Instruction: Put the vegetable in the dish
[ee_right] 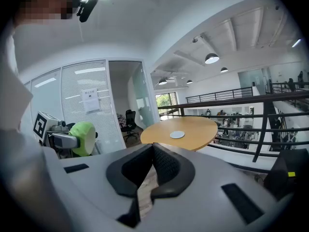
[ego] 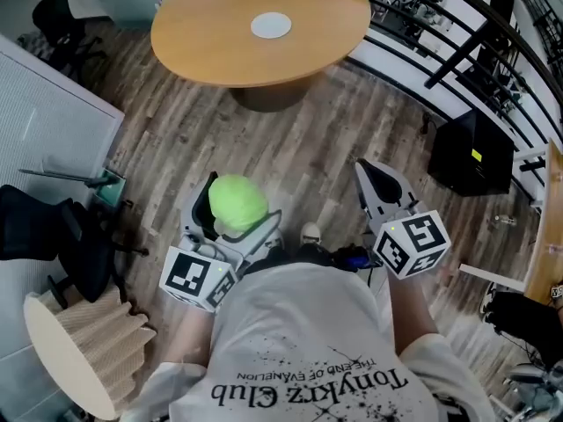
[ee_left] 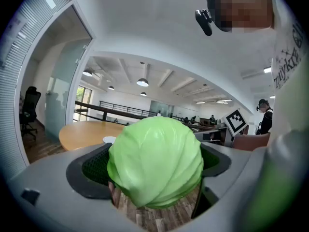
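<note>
A light green cabbage point(ego: 237, 202) sits between the wide-spread jaws of my left gripper point(ego: 230, 214), held above the wooden floor. It fills the middle of the left gripper view as the cabbage point(ee_left: 155, 161), with the dark pads point(ee_left: 91, 167) pressed on both its sides. A small white dish point(ego: 270, 25) lies in the middle of a round wooden table point(ego: 202, 33) some way ahead. My right gripper point(ego: 369, 172) hangs to the right, its jaws together with nothing between them. The right gripper view shows the dish point(ee_right: 177, 135) and, at left, the cabbage point(ee_right: 83, 138).
A black office chair point(ego: 57, 236) and a ribbed beige stool point(ego: 79, 345) stand at the left by a glass partition. A black box point(ego: 471, 152) and a dark railing point(ego: 466, 33) lie to the right. Wooden floor stretches between me and the table.
</note>
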Action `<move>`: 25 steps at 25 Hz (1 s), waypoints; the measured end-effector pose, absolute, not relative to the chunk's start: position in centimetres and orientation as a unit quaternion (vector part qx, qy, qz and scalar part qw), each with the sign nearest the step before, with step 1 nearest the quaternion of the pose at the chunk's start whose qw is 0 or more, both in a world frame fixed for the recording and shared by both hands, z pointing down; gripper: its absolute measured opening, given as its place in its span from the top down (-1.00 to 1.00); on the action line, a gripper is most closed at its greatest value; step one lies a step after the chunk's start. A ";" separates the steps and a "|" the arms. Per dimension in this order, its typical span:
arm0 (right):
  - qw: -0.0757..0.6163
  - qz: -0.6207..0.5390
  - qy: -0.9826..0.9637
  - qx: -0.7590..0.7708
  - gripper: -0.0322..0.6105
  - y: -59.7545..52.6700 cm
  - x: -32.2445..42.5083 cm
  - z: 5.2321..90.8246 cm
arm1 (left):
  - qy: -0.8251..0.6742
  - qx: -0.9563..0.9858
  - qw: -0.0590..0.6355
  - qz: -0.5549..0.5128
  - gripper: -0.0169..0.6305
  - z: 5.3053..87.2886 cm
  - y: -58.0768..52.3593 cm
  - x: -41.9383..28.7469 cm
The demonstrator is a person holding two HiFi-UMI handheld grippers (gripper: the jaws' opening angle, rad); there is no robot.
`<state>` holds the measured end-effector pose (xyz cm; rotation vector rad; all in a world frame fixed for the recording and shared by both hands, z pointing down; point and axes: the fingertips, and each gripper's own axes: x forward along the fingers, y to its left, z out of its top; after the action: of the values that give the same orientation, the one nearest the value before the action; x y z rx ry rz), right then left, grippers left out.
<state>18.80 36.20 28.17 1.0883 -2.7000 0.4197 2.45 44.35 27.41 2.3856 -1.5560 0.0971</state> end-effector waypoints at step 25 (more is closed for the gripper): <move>0.093 0.140 -0.905 0.390 0.83 37.2 11.7 28.3 | -0.533 0.833 0.146 0.033 -0.66 28.9 46.3 -6.1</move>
<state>11.67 37.23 28.29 1.1577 -2.6867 0.4158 -6.14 46.26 28.94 2.3989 -1.5336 0.0945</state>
